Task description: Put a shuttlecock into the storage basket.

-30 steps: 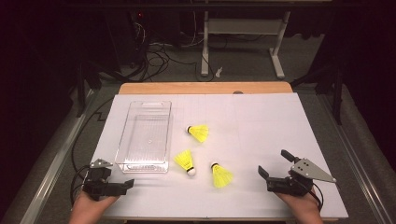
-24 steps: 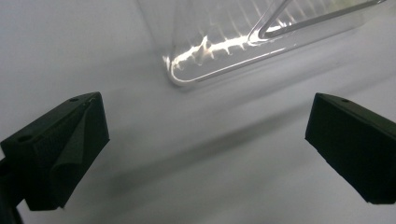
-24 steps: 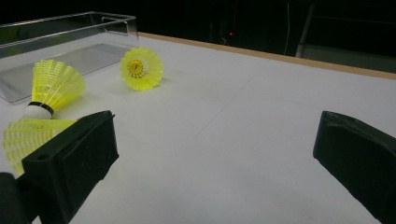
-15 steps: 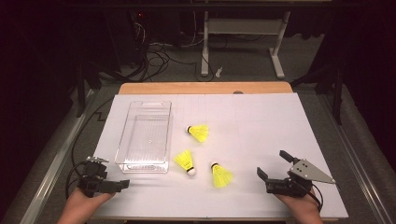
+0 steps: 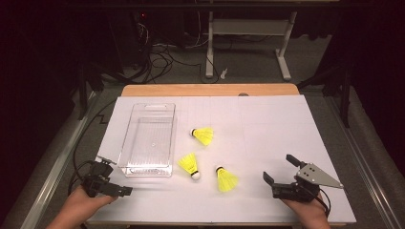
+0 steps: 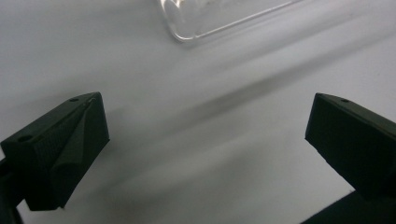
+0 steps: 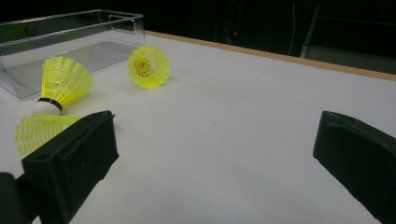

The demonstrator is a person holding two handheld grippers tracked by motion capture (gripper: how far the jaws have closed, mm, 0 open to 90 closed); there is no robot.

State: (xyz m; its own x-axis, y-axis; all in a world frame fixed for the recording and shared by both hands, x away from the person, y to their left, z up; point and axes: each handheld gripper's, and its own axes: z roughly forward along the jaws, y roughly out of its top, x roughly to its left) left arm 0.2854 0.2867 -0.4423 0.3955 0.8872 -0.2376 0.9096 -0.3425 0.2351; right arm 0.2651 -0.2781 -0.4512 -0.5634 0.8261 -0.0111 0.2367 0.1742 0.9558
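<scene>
Three yellow shuttlecocks lie on the white-covered table: one (image 5: 204, 135) beside the clear plastic tray (image 5: 148, 138), one (image 5: 189, 165) near the tray's front corner, one (image 5: 226, 180) closest to me. My left gripper (image 5: 116, 175) rests at the front left, open and holding nothing, just before the tray's near corner (image 6: 224, 18); its own view shows the left gripper (image 6: 205, 140) above bare sheet. My right gripper (image 5: 279, 168) lies open at the front right, pointing left toward the shuttlecocks (image 7: 148, 66), (image 7: 60, 84), (image 7: 39, 130). Between the right gripper (image 7: 215, 154) jaws is nothing.
A white sheet (image 5: 267, 129) covers the table, with a wooden edge (image 5: 210, 89) at the far side. The tray (image 7: 70, 32) holds nothing. Beyond the table are cables and a white stand (image 5: 210, 52) on a dark floor.
My left hand and its gripper have shifted slightly left and turned a little. The right gripper and the shuttlecocks have stayed put.
</scene>
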